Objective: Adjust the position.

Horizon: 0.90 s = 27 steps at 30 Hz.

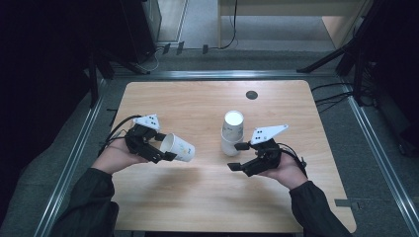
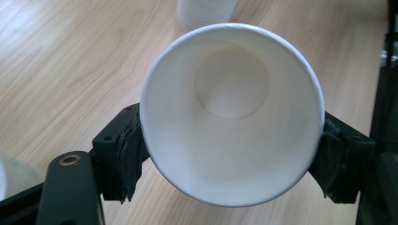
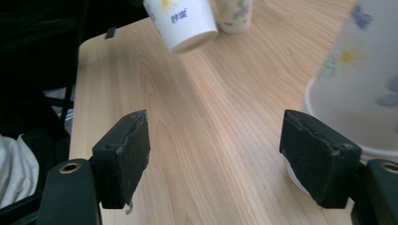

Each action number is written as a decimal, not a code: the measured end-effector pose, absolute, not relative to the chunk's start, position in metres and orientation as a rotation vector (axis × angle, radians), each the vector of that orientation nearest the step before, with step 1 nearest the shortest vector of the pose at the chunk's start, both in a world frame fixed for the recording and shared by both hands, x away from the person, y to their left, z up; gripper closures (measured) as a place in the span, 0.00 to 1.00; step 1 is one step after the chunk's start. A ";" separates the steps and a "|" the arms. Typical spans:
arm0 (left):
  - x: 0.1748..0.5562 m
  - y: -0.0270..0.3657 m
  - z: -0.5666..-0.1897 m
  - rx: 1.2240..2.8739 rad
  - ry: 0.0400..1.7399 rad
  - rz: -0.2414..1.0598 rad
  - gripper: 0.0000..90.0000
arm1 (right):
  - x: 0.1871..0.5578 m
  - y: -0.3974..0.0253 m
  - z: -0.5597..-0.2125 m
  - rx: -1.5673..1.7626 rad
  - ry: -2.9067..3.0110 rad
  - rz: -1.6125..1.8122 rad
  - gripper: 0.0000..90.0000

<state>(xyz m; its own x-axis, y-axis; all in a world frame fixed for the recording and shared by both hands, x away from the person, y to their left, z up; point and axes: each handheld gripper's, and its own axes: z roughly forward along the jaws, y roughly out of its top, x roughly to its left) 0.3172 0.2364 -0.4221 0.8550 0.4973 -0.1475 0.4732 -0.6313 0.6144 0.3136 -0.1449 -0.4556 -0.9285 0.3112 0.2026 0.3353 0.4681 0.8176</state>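
Note:
A white paper cup with a flower print (image 1: 179,147) is tipped on its side above the wooden table (image 1: 197,101), and my left gripper (image 1: 165,147) is shut on it near the rim. In the left gripper view the cup's open mouth (image 2: 232,112) faces the camera between the two pads, with my left gripper (image 2: 233,157) around it. An upright stack of paper cups (image 1: 232,132) stands mid-table. My right gripper (image 1: 237,156) is open just right of and in front of the stack. In the right gripper view the stack (image 3: 361,84) sits beside the right pad, with my right gripper (image 3: 220,154) holding nothing.
A small dark round grommet (image 1: 251,95) sits near the table's far edge. Beyond the held cup (image 3: 180,21), the right gripper view shows another flowered cup (image 3: 233,14). Metal rails (image 1: 74,158) run along both sides of the table. Dark stands and cables lie around it.

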 end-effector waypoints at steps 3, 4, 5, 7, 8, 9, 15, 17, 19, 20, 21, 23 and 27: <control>0.316 0.246 -0.424 2.377 0.718 0.051 0.25 | 0.316 -0.149 -0.457 -0.631 -2.669 -1.490 0.29; 0.316 0.249 -0.424 2.382 0.729 0.051 0.25 | 0.317 -0.150 -0.457 -0.638 -2.668 -1.497 0.29; 0.316 0.252 -0.424 2.391 0.739 0.055 0.25 | 0.318 -0.150 -0.456 -0.645 -2.660 -1.504 0.29; 0.315 0.259 -0.424 2.419 0.756 0.072 0.25 | 0.318 -0.151 -0.456 -0.648 -2.665 -1.508 0.29; 0.315 0.262 -0.424 2.435 0.765 0.079 0.25 | 0.318 -0.151 -0.456 -0.647 -2.672 -1.506 0.29; 0.315 0.265 -0.423 2.448 0.772 0.089 0.25 | 0.318 -0.151 -0.456 -0.645 -2.681 -1.503 0.29; 0.312 0.282 -0.421 2.469 0.818 0.118 0.25 | 0.317 -0.152 -0.457 -0.627 -2.724 -1.497 0.33; 0.311 0.287 -0.422 2.474 0.832 0.117 0.25 | 0.316 -0.152 -0.457 -0.609 -2.730 -1.501 0.33; 0.311 0.292 -0.423 2.485 0.850 0.113 0.25 | 0.315 -0.153 -0.457 -0.609 -2.737 -1.506 0.32; 0.312 0.294 -0.424 2.497 0.853 0.117 0.25 | 0.315 -0.154 -0.457 -0.618 -2.737 -1.505 0.31; 0.313 0.295 -0.424 2.510 0.860 0.116 0.25 | 0.315 -0.155 -0.457 -0.627 -2.737 -1.500 0.31; 0.314 0.297 -0.424 2.534 0.865 0.124 0.25 | 0.315 -0.156 -0.458 -0.638 -2.746 -1.494 0.31; 0.317 0.300 -0.423 2.556 0.877 0.124 0.25 | 0.316 -0.157 -0.459 -0.648 -2.741 -1.489 0.31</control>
